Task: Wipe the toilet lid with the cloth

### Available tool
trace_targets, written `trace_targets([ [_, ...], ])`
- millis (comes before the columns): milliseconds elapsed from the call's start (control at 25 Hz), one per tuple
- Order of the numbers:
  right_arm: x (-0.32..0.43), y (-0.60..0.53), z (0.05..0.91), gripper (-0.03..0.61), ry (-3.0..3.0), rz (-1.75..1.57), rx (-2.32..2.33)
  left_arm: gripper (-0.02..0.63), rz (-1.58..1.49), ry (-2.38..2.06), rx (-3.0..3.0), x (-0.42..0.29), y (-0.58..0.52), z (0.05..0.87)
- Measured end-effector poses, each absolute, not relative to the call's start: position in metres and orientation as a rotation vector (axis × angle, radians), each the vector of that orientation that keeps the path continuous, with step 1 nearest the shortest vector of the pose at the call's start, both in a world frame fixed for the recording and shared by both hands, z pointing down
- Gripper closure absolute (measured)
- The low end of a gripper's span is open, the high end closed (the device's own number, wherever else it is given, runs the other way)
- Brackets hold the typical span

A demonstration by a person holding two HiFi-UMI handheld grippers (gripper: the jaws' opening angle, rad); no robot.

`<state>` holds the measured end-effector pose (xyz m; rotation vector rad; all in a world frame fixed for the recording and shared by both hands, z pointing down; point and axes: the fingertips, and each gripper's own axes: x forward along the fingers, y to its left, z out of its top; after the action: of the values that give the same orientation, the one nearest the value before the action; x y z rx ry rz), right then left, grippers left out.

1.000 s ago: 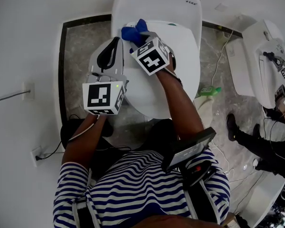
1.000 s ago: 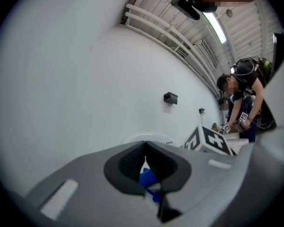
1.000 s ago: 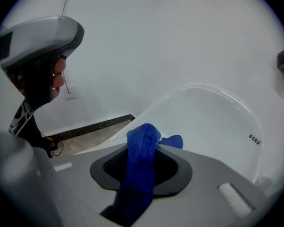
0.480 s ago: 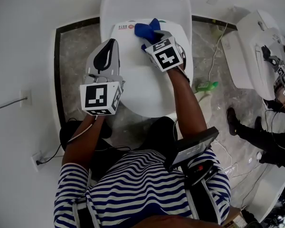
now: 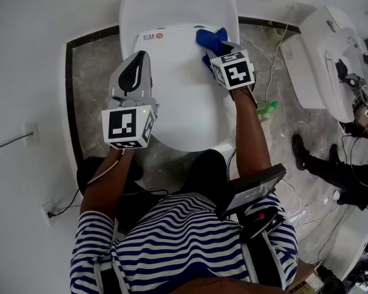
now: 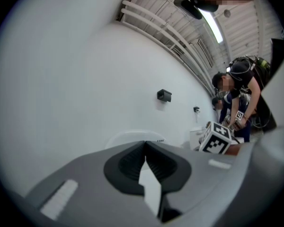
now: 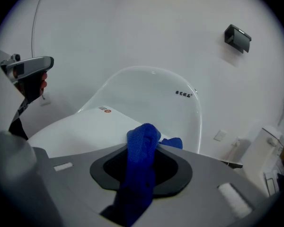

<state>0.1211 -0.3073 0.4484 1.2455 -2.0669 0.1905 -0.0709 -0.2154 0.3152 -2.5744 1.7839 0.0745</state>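
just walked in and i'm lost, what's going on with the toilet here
A person in a striped shirt is working over a white toilet lid with a handheld gripper in each hand. The right gripper is shut on a blue cloth, which is at the lid's far right corner near the tank. The left gripper has its jaws together with nothing between them and sits by the lid's left edge.

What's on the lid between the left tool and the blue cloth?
Nothing: in the head view only bare white toilet lid separates the left gripper from the cloth in the right gripper.
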Motion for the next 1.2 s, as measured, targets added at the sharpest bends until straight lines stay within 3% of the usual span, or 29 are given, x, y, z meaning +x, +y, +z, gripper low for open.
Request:
trace_targets([
  [560, 0.184, -0.308, 0.458, 0.463, -2.006, 0.277, 1.356, 0.612, 0.058, 1.776, -2.582, -0.061, -0.217, 0.318],
  [1200, 0.162, -0.305, 0.417, 0.463, -2.064, 0.14, 1.37, 0.612, 0.068, 1.789, -2.569, -0.068, -0.212, 0.315],
])
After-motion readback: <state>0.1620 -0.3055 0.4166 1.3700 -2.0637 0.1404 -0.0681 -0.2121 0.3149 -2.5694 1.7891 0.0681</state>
